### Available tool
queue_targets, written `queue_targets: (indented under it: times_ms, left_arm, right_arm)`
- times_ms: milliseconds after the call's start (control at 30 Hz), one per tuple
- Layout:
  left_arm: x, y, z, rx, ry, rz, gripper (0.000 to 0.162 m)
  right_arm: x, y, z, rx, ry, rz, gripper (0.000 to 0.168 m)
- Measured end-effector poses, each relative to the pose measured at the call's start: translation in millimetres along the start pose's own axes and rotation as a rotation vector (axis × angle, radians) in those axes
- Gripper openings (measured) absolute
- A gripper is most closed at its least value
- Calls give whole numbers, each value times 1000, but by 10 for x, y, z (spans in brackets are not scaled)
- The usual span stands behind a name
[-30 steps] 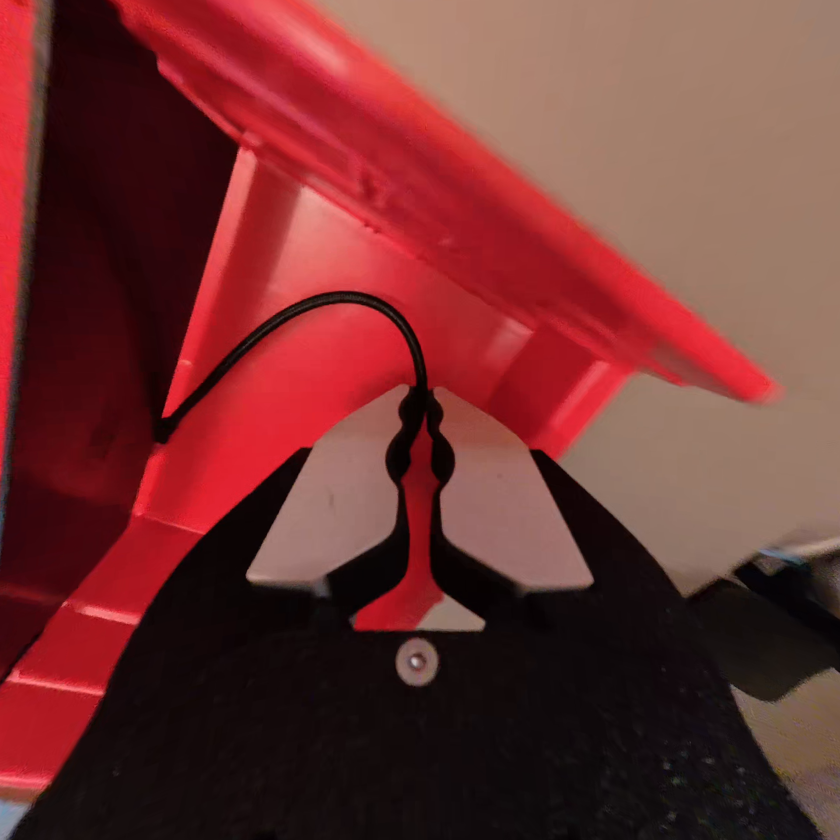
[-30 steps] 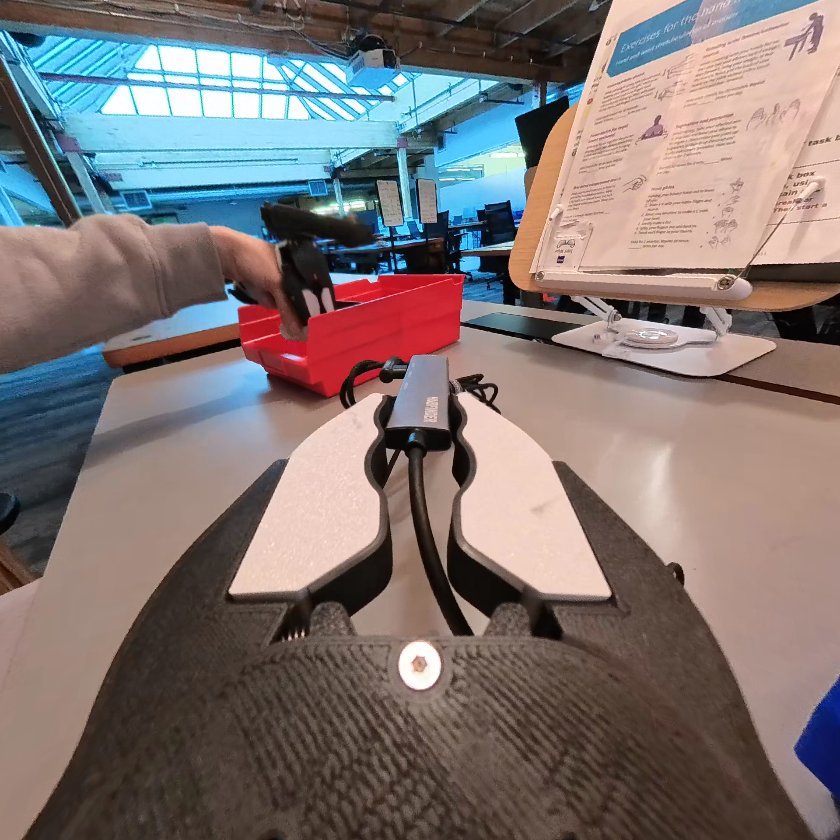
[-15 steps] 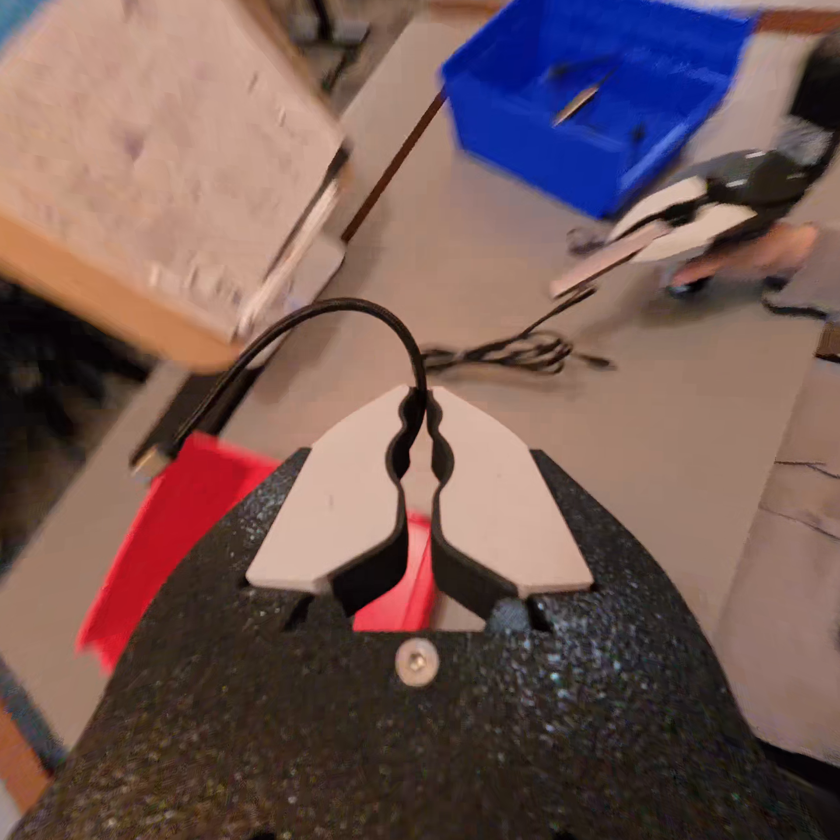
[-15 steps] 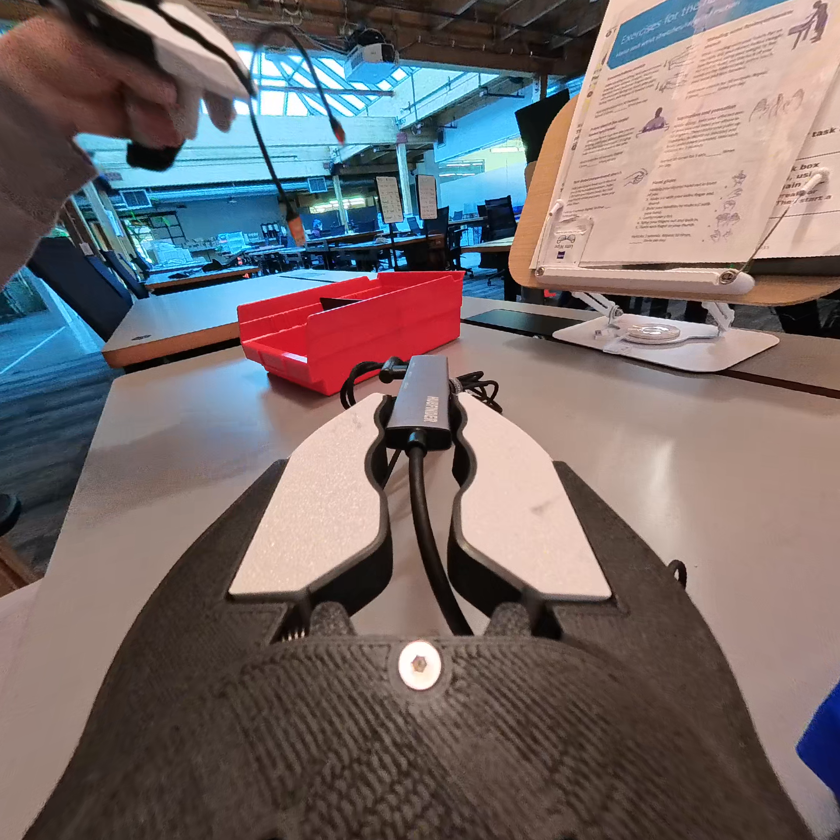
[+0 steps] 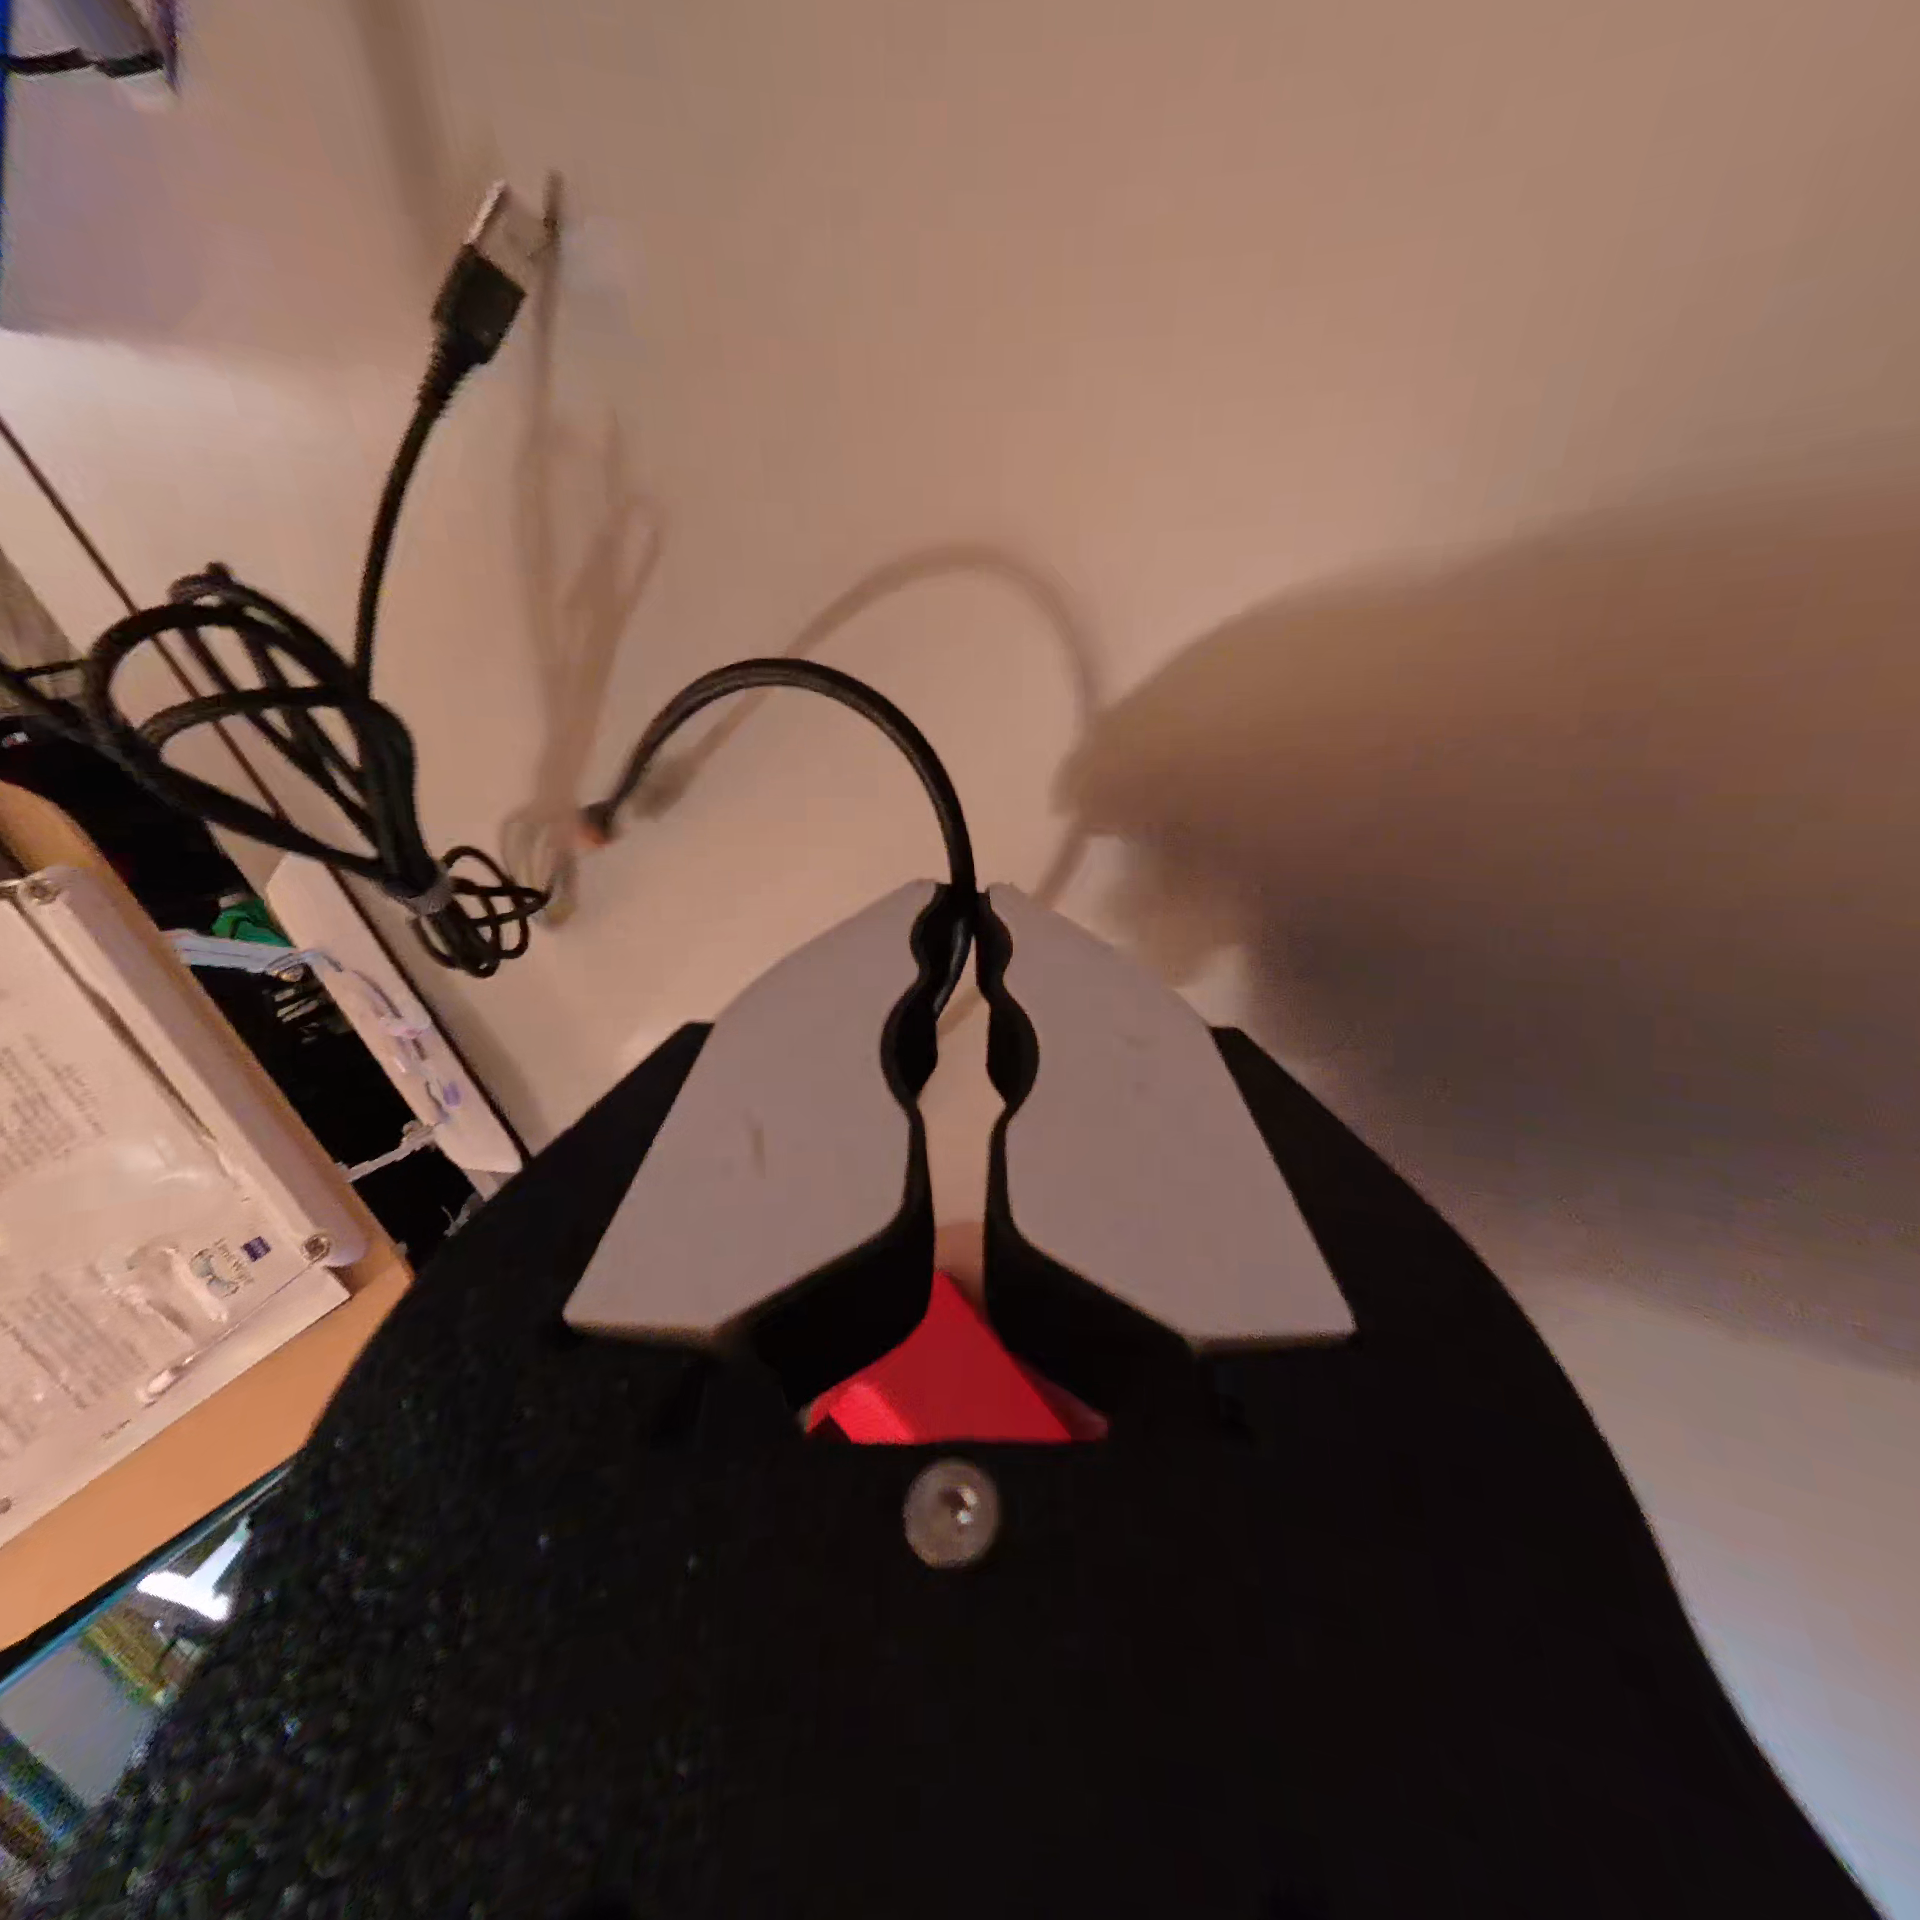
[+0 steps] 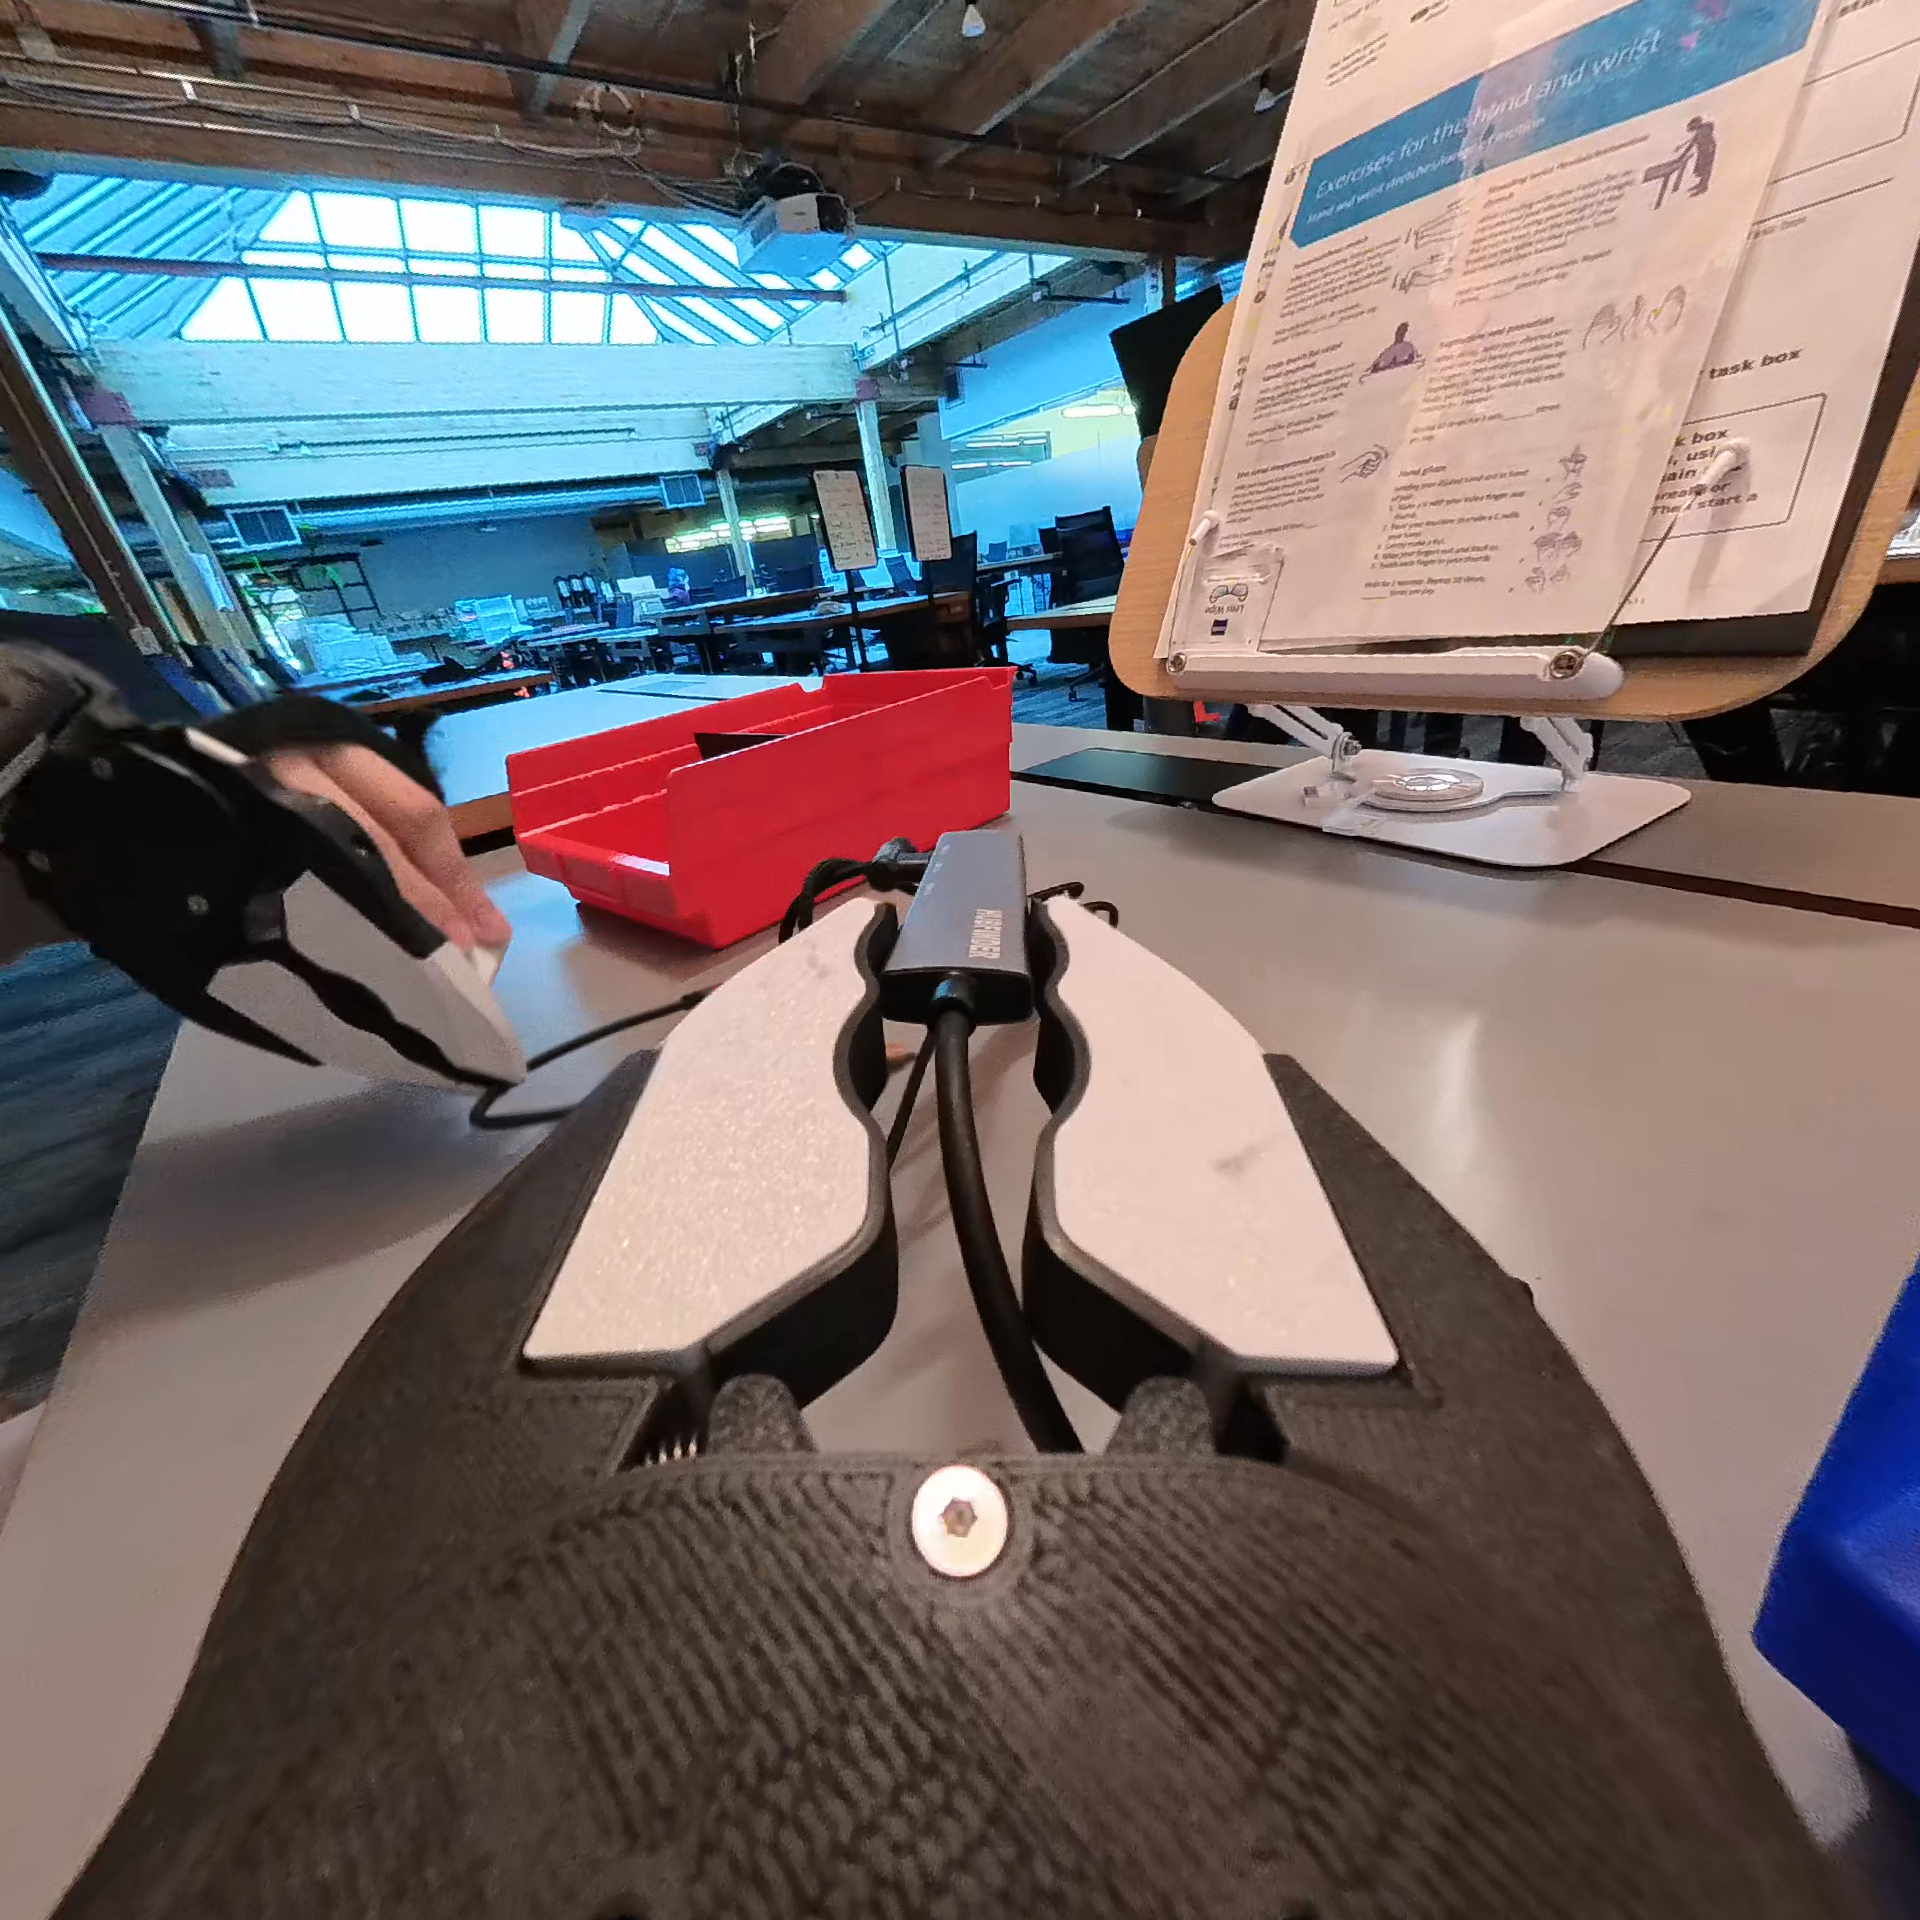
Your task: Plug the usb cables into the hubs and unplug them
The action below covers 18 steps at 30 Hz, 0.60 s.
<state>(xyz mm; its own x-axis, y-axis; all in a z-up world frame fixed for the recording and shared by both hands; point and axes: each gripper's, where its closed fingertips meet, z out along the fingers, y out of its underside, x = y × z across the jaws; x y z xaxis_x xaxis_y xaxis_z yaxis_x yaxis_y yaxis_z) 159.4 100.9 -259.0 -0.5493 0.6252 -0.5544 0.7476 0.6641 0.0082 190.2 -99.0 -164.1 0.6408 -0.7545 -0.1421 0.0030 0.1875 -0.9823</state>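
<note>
My right gripper (image 6: 956, 940) is shut on a dark grey usb hub (image 6: 977, 883), low over the grey table (image 6: 1558, 1039). The hub's own black lead (image 6: 971, 1174) runs back between the fingers. My left gripper (image 5: 956, 896) is shut on a thin black usb cable (image 5: 831, 681). The cable arcs up and left to a free end with an orange tip (image 5: 597, 821). In the right wrist view the left gripper (image 6: 488, 1049) sits low at the left of the hub, held by a hand, with its cable (image 6: 613, 1034) trailing toward the hub.
A red bin (image 6: 769, 800) stands behind the hub. A bundled black cable (image 5: 312, 748) with a usb plug (image 5: 486, 265) lies beside it. A document stand (image 6: 1455, 810) is at the back right, and also shows in the left wrist view (image 5: 156, 1299). A blue bin (image 6: 1860, 1558) is at the right edge. The grippers' ends are close to 20 cm from one another.
My left gripper lifted the black cable out of the red bin, swung high, then came down near the table left of the hub. My right gripper stayed still with the hub.
</note>
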Motion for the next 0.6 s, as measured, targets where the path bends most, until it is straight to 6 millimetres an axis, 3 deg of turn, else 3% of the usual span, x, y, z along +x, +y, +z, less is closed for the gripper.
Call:
queue_targets:
  times_ms: [267,367,467,600]
  left_arm:
    - [417,112,3,-35,96,1,3]
    - [464,133,-17,-17,112,-111,5]
    - [377,-11,-110,99,173,-412,19]
    - [-202,-149,-68,207,111,-1088,28]
  right_arm:
    - [-9,5,4,-4,-6,-3,25]
    - [-25,13,11,-10,-12,-9,25]
    - [-30,16,13,-12,-13,-13,24]
    - [-27,23,21,-19,-12,-12,24]
